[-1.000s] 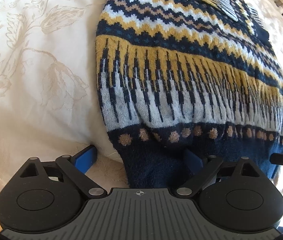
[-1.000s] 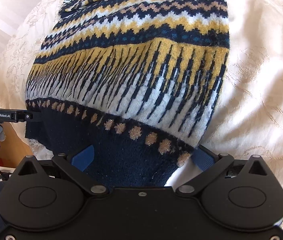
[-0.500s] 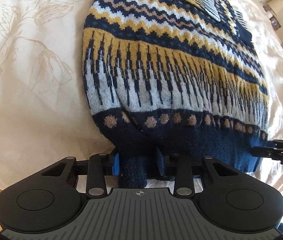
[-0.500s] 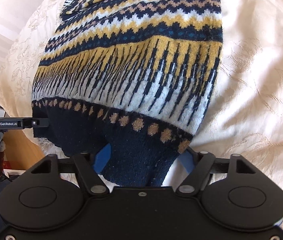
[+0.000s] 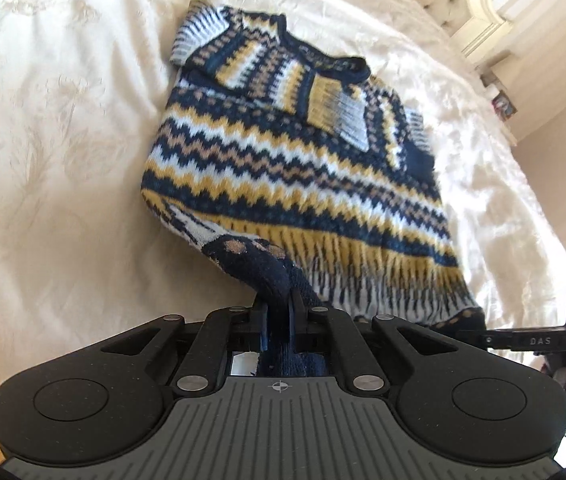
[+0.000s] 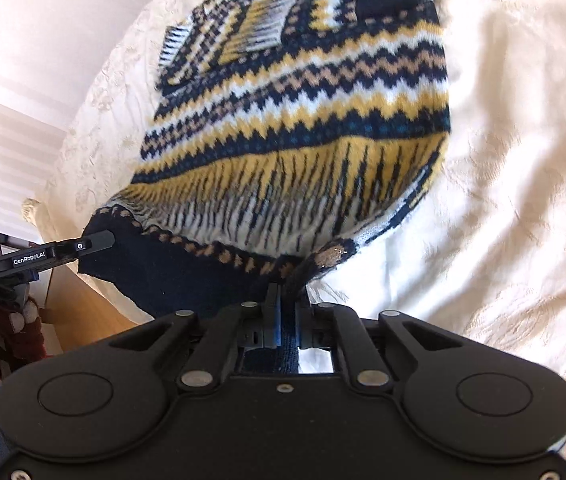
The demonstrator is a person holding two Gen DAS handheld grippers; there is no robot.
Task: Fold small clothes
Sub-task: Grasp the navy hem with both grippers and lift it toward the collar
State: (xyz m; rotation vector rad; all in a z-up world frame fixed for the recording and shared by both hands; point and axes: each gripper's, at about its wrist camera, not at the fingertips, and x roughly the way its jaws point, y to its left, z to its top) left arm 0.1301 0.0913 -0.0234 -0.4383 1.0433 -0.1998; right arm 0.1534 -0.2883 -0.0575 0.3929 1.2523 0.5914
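A patterned knitted sweater [image 5: 295,168] is spread on a cream bedspread [image 5: 63,140], sleeves folded in across the chest. The navy hem band [image 6: 203,276] is pinched at one corner by the left gripper [image 5: 279,320] and at the other by the right gripper [image 6: 287,316], each pressed together on a bunch of wool and raised off the bed. The knit is judged soft, thick and stretchy, fairly light, unlikely to slip; the ribbed hem corners are judged the best hold for folding toward the collar.
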